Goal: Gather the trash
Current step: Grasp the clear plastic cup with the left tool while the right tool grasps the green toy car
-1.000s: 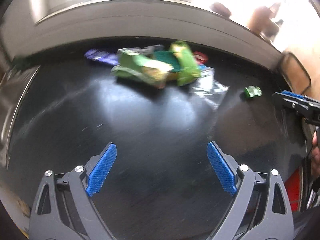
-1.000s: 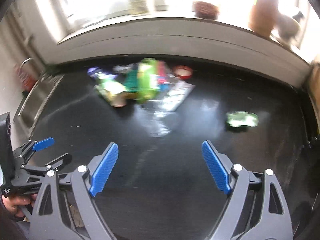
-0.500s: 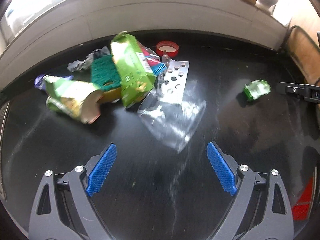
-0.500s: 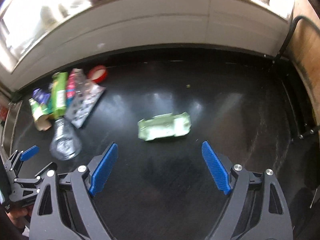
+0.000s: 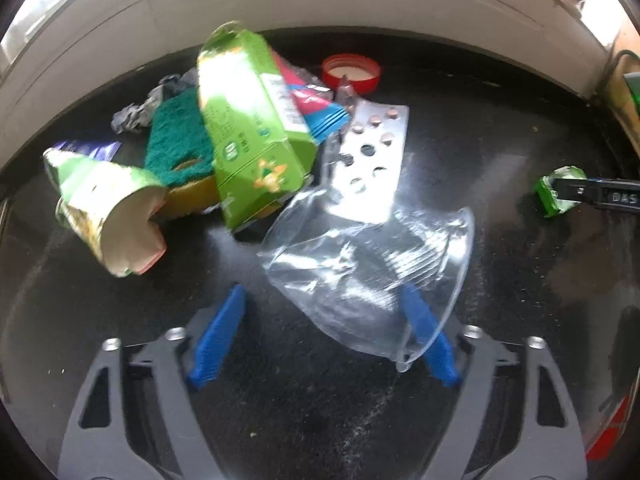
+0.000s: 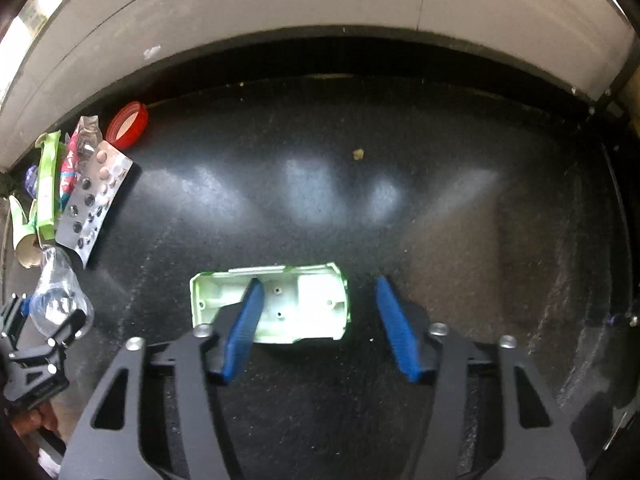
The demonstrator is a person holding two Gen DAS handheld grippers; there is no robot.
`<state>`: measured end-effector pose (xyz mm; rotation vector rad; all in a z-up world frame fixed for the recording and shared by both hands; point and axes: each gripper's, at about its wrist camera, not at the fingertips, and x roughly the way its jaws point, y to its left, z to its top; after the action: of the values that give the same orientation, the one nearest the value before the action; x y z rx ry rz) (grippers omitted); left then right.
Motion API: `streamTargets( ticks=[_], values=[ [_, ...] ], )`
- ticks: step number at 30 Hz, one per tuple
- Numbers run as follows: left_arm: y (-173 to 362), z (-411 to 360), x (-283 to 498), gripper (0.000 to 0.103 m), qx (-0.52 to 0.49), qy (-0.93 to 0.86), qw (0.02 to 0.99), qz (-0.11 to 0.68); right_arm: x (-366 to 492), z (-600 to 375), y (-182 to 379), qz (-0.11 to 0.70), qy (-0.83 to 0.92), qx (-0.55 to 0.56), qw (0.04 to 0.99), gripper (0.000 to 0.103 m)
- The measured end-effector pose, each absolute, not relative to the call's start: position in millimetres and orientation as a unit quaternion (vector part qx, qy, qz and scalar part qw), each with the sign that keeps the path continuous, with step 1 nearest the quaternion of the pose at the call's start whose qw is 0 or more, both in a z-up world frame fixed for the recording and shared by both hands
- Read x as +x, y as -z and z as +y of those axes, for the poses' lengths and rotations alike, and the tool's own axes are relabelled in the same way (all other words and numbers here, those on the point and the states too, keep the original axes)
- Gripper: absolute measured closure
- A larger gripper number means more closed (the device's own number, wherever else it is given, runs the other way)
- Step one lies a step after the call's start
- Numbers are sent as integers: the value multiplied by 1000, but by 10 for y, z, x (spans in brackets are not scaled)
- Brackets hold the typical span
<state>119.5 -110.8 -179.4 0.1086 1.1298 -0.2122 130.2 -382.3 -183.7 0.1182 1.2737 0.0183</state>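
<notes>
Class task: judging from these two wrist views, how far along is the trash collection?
Nothing looks collected yet. In hand: the left tool is open around the clear plastic cup; the right tool is open over the green plastic shell. Left: green carton, blister pack, red lid.

trash pile on black counter, left-rear | green carton [image 5: 248,128] tipped over green scrub sponge [image 5: 176,140] | torn paper cup [image 5: 108,208] on side, open end forward | blister pack [image 5: 368,160] flat | clear plastic cup [image 5: 368,272] crushed, nearest | red lid [image 5: 351,74] at back | green plastic shell [image 6: 272,304] apart, hollow side up
</notes>
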Motion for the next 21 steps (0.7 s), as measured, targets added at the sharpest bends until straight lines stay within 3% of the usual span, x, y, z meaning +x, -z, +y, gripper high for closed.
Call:
streamTargets(
  ticks=[2,3,4,5,9,21],
  values=[
    [1770,-1126,1229,63,54,110,838,532,1279,-3796,1810,592,-3,51,804,68],
    [1761,-1131,1235,72,58,112,836,534,1256,-3776,1780,589,-3,46,807,70],
    [1751,-1125,1239,84,62,110,834,537,1228,-3764,1720,583,-5,51,811,83],
    [1735,-1131,1223,92,62,109,834,538,1199,-3751,1653,577,-7,57,815,84],
    [1635,-1039,1148,95,51,115,836,534,1100,-3631,1482,565,-13,47,824,89],
    [1187,-736,509,96,29,115,850,514,520,-3012,968,535,-52,24,843,89]
  ],
)
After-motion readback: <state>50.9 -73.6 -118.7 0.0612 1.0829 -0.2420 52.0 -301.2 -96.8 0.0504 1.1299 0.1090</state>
